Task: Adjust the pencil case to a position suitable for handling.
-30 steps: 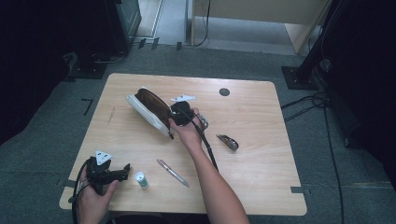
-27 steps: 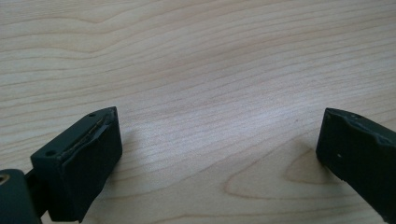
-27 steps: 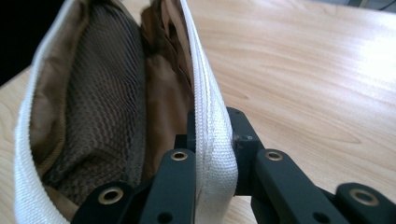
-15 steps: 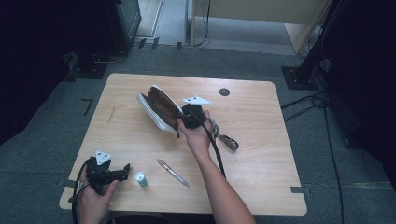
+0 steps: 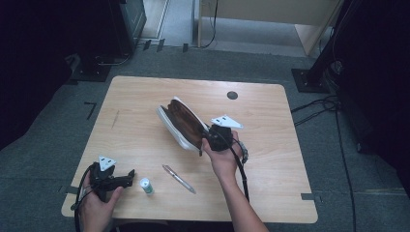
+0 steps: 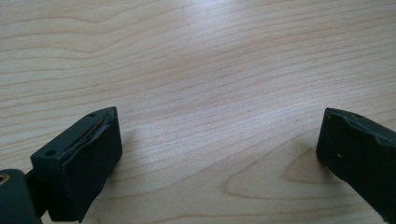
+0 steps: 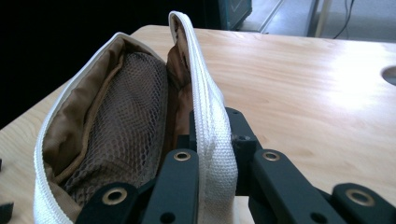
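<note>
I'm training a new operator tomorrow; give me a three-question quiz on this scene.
1. True or false: the right gripper is clamped on the white pouch's rim.
2. Which lies nearer the left gripper: (a) the pen or (b) the small bottle?
3. What lines the pouch's inside, seen in the right gripper view?

Key: 1 true. 2 b. 3 brown fabric with a mesh pocket.

High view: above near edge, looking forward-down over whole surface (image 5: 145,121). Left gripper view: close, down at bare wood. Right gripper view: close on pouch (image 7: 121,135), shared with high view.
</note>
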Motion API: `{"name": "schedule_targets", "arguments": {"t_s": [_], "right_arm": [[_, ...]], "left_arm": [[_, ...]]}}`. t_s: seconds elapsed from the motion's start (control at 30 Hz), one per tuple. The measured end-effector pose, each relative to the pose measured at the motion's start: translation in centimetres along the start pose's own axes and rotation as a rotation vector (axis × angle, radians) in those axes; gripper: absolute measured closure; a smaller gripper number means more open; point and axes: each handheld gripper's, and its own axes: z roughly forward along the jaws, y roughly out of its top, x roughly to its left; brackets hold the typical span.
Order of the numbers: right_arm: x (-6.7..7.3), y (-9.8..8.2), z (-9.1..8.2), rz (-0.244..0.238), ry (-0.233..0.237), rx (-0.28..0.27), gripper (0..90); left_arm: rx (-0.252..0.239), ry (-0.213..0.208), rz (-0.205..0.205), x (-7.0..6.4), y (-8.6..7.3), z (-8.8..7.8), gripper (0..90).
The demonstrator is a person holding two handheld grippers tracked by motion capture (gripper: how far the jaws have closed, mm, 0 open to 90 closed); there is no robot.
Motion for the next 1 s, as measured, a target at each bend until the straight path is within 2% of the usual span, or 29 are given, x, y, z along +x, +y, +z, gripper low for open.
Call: {"name": "schedule_targets", "arguments": {"t_s": [0.03,0.17,0.33,0.67,0.77,0.87,0.93,0.97,1.0], "right_arm": [[0.0,0.0,0.0,0.000,0.000,0.000,83.9],[-0.6,-1.5,-1.8,0.009,-0.024,-0.014,83.9],[-1.5,-3.3,-3.3,0.040,-0.030,-0.020,83.9],[-2.4,-6.0,-4.2,0.058,-0.069,-0.034,83.6],[-2.8,-6.7,-4.2,0.076,-0.066,-0.016,83.0],[-3.4,-7.2,-4.2,0.086,-0.058,-0.005,79.3],[-3.6,-7.3,-4.3,0.084,-0.048,-0.013,70.6],[-3.6,-7.3,-4.3,0.084,-0.048,-0.013,70.6],[-3.6,-7.2,-4.6,0.084,-0.031,-0.023,61.7]], "left_arm": [[0.000,0.000,0.000,0.0,0.0,0.0,0.5],[-0.001,-0.001,-0.001,0.0,0.0,0.0,0.5],[-0.001,0.000,-0.001,0.0,0.0,0.0,0.5],[-0.001,-0.001,-0.001,0.0,0.0,0.0,0.5],[-0.001,-0.001,-0.001,0.0,0.0,0.0,0.5],[-0.001,-0.001,-0.001,0.0,0.0,0.0,0.5],[-0.001,0.000,-0.001,0.0,0.0,0.0,0.5],[-0.001,0.000,-0.001,0.0,0.0,0.0,0.5],[-0.001,0.000,-0.001,0.0,0.0,0.0,0.4]]}}
